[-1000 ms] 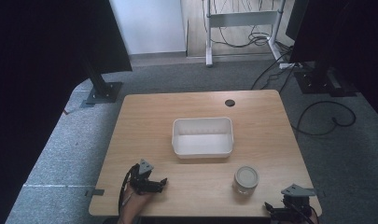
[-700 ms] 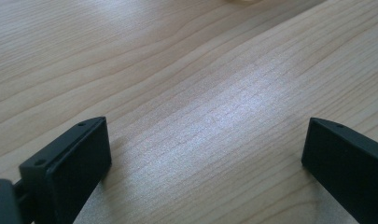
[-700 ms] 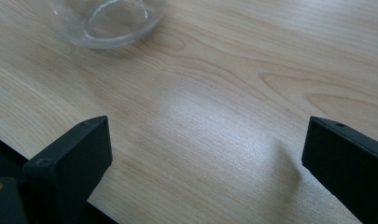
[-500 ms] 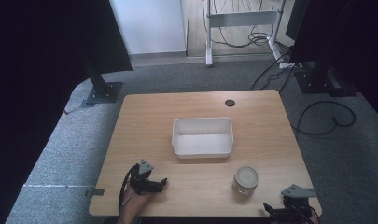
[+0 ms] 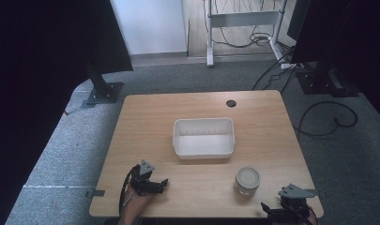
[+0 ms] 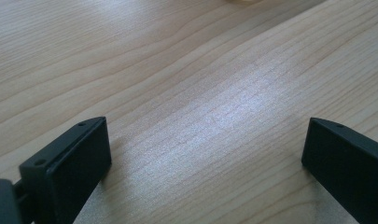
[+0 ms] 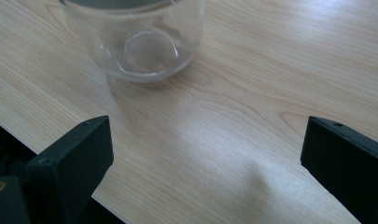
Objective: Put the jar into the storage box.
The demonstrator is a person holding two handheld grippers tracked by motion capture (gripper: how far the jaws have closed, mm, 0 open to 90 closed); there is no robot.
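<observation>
The right gripper (image 5: 272,209) waits near the glass jar (image 5: 247,180), jaws spread wide and empty. The left gripper (image 5: 162,183) sits well apart from the jar, jaws likewise released over bare surface (image 5: 150,117).

Your wooden table (image 5: 145,122)
White tray (image 5: 204,137) at centre; lidded glass jar (image 5: 247,180) near your front edge
</observation>
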